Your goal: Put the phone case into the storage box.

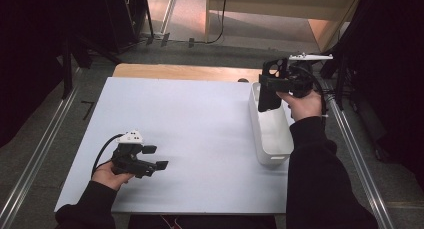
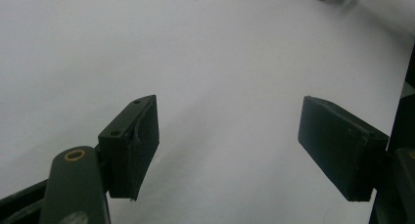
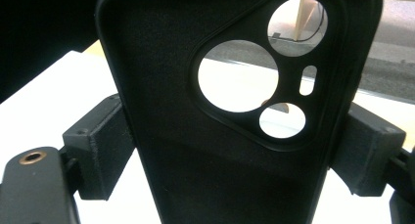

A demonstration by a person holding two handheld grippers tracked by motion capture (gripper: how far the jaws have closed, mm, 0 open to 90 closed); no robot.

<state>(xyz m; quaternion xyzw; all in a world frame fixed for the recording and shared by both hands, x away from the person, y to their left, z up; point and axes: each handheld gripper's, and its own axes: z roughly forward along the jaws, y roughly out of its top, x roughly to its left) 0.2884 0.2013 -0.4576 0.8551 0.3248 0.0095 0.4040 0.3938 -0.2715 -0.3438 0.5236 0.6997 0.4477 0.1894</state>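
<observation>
A black phone case (image 1: 270,86) with round camera cut-outs is held upright above the far end of a white bin (image 1: 272,131). My right gripper (image 1: 276,84) is shut on it. In the right gripper view the case (image 3: 195,136) stands between the two pads (image 3: 100,145), which press on its side edges. Near the table's front left, my left gripper (image 1: 156,157) rests low over the white table top (image 1: 200,139), open. In the left gripper view its jaws (image 2: 227,150) stand wide apart with bare white surface between them.
The white bin is long and narrow and runs along the right edge of the table. A strip of wooden board (image 1: 185,71) shows beyond the white top. Metal rails (image 1: 30,169) flank the table on both sides.
</observation>
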